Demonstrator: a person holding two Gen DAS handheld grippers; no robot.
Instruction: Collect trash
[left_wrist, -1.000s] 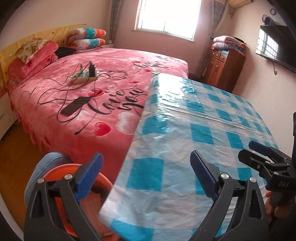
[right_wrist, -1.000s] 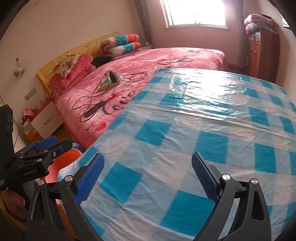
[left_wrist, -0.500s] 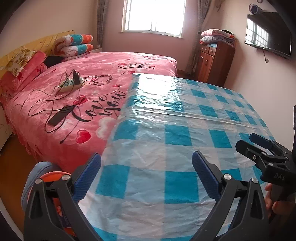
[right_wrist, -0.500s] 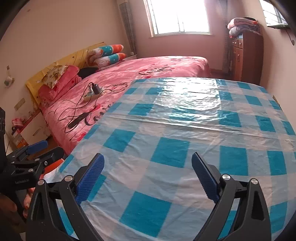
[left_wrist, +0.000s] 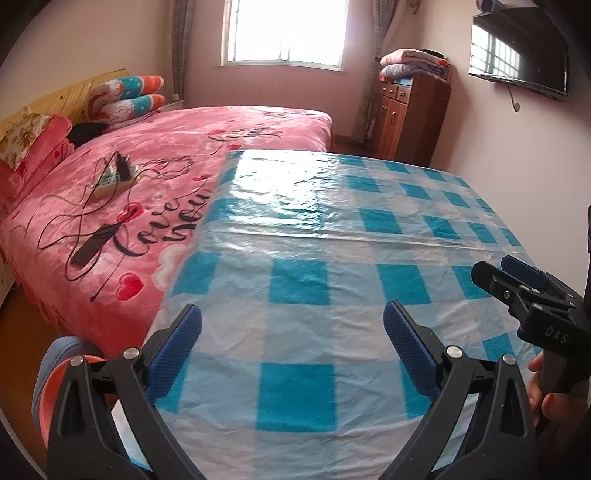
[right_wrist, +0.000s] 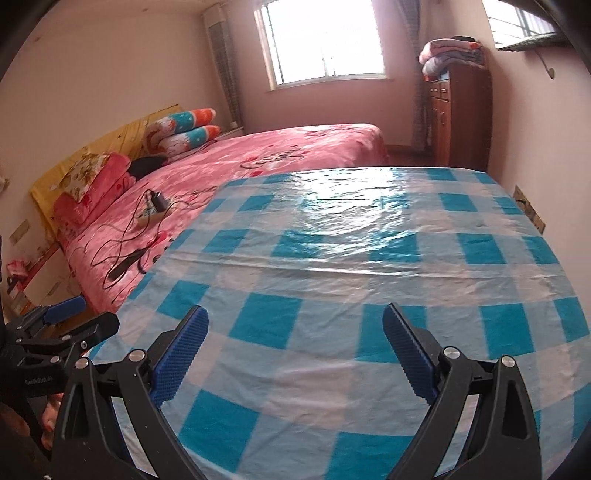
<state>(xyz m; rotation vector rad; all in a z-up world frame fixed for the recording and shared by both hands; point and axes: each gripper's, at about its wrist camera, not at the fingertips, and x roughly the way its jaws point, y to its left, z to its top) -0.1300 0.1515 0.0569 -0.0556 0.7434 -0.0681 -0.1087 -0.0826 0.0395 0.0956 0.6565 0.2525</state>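
Observation:
A table with a blue-and-white checked plastic cloth (left_wrist: 332, 258) fills both views (right_wrist: 351, 266); no trash shows on it. My left gripper (left_wrist: 291, 339) is open and empty over the table's near left edge. My right gripper (right_wrist: 295, 339) is open and empty over the near part of the table. The right gripper also shows at the right edge of the left wrist view (left_wrist: 517, 284), and the left gripper at the left edge of the right wrist view (right_wrist: 62, 325). An orange bin (left_wrist: 44, 391) with a blue-grey rim sits on the floor below the table's left corner.
A bed with a pink blanket (left_wrist: 166, 166) stands close along the table's left side, with a power strip (left_wrist: 110, 181), cables and a dark remote (left_wrist: 94, 247) on it. A wooden cabinet (left_wrist: 410, 118) with folded blankets stands at the back right. A TV (left_wrist: 517, 62) hangs on the right wall.
Both grippers have swung to the right and risen, so more of the table shows. The orange bin has slid toward the lower left edge of the left view. Both stay open.

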